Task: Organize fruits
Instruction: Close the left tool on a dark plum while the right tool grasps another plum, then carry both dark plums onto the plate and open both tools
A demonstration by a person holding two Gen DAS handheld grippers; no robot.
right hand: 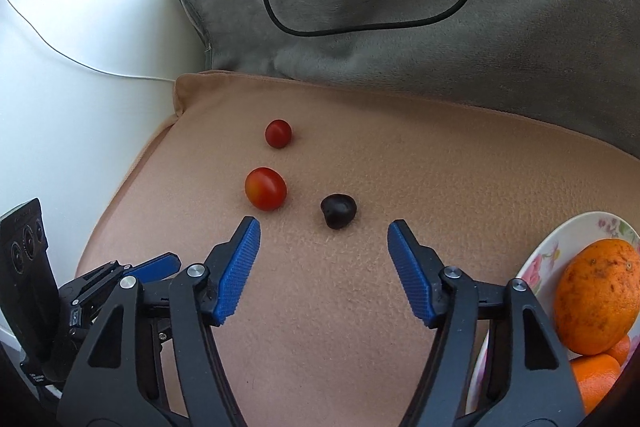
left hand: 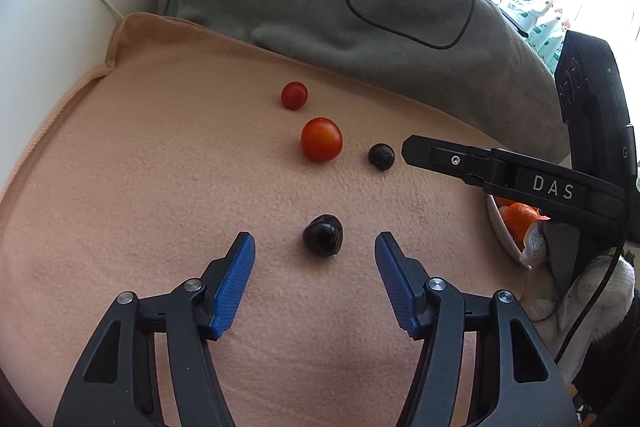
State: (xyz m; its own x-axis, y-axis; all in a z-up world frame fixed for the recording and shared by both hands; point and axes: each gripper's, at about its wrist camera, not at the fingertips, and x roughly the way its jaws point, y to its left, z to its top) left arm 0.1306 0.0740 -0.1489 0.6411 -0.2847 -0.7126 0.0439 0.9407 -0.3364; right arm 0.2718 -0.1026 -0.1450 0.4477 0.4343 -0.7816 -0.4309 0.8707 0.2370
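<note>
Both jaws apart, the left hand-held gripper (left hand: 315,242) straddles a small, soft, roll-prone cherry (left hand: 323,235) and the right hand-held gripper (right hand: 323,229) another cherry (right hand: 338,210), best pinched gently across the middle.

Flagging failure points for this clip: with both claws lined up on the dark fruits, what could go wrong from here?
1. The near dark fruit is small and round between the open left claw; it may squirt off the soft peach cloth.
2. The right claw around the far dark fruit sits close to the larger tomato and could nudge it.
</note>
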